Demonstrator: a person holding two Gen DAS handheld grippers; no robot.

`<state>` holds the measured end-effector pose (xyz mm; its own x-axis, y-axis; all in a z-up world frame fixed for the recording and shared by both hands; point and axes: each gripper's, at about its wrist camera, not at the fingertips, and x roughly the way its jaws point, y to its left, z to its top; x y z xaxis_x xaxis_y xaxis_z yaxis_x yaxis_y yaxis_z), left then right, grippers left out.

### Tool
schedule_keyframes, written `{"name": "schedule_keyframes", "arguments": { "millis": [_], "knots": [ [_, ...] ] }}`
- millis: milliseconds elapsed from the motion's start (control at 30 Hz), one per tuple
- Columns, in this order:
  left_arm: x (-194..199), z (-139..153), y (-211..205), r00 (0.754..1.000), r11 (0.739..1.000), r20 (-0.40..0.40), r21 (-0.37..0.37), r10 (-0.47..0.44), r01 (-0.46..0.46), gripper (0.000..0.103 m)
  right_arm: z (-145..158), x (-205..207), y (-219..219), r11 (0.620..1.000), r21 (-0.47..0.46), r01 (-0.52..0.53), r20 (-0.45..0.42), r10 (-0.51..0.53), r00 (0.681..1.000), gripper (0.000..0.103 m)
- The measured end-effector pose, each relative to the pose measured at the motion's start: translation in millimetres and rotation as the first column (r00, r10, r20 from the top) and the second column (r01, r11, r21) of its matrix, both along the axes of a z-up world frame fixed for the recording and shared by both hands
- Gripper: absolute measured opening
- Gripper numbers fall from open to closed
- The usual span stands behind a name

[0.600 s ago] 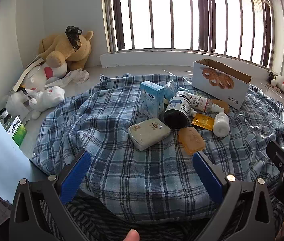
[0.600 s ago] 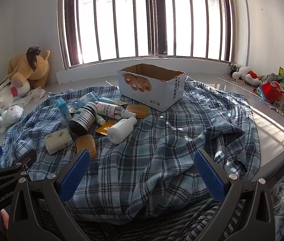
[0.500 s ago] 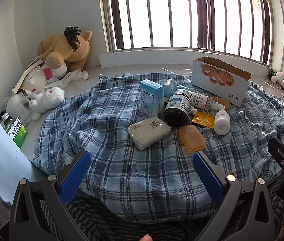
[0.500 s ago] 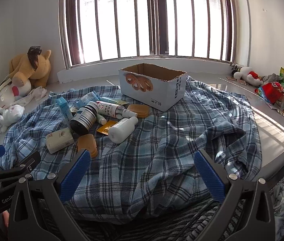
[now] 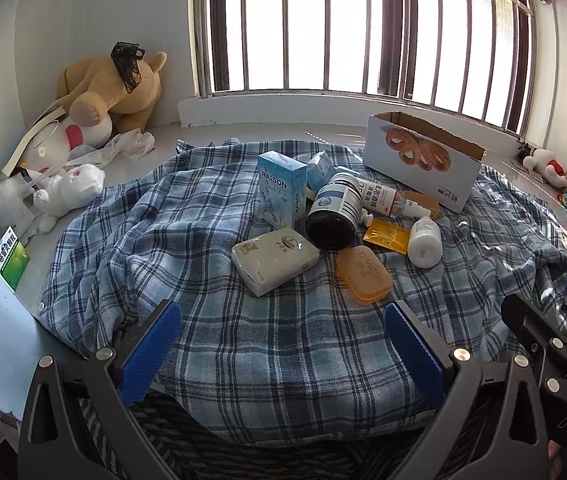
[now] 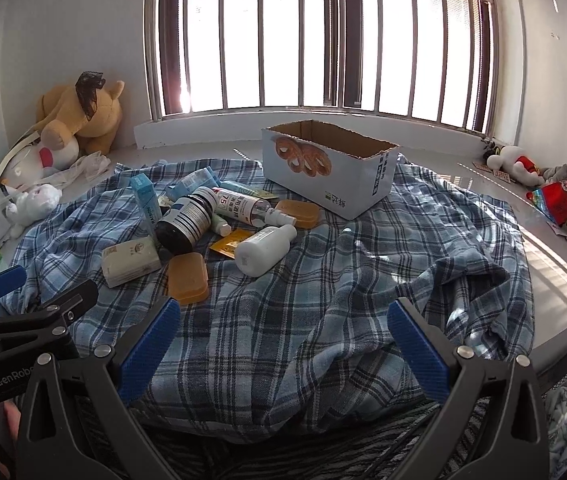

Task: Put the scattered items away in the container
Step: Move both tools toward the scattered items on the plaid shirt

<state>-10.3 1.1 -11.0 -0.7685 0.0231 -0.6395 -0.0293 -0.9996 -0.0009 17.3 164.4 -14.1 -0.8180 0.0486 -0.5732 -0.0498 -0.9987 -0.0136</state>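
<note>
Sunlit barred window [image 6: 323, 36] behind a plaid cloth [image 5: 243, 340]; I see bottles beside the cardboard box [image 6: 331, 168], both my grippers' jaws wide apart, empty

One open cardboard box [image 6: 329, 168] stands on one blue plaid cloth [image 6: 323, 280]. The cloth carries two orange soap cases [image 6: 188, 278], two pale blue cartons [image 5: 282, 189], one dark jar [image 6: 185, 224], one white bottle [image 6: 265, 245], one clear spray bottle [image 6: 249, 206], one wrapped white bar [image 6: 131, 261] and one orange sachet [image 6: 229, 244]. At upper left sit one tan plush toy [image 5: 117, 84] and two white plush toys [image 5: 69, 188].
</note>
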Motion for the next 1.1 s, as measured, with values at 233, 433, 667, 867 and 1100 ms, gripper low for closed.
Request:
{"name": "schedule_keyframes", "arguments": {
  "millis": [233, 433, 667, 867, 1100],
  "knots": [
    [-4, -8, -1, 1.0, 0.999, -0.005, -0.032, 0.025, -0.025, 0.103, -5, -4, 0, 0.998, 0.056, 0.024, -0.017, -0.024, 1.0, 0.103],
    [-11, -15, -16, 0.996, 0.995, 0.02, 0.027, 0.092, -0.092, 0.103, -12, -10, 9, 0.997, 0.035, 0.063, 0.032, -0.064, 0.997, 0.103],
    [-23, -17, -15, 0.992, 0.997, 0.103, 0.038, 0.07, -0.074, 0.103, -10, -23, 5, 0.998, 0.033, 0.055, 0.105, -0.058, 0.993, 0.103],
    [-33, 3, -9, 0.995, 0.998, 0.088, -0.01, 0.056, -0.055, 0.103, 6, -39, 6, 0.997, 0.042, 0.067, 0.137, -0.072, 0.988, 0.103],
    [-66, 28, -6, 0.996, 1.0, 0.084, -0.012, 0.017, -0.016, 0.103, 24, -80, 13, 0.999, 0.023, -0.029, 0.243, 0.022, 0.97, 0.103]
  ]
}}
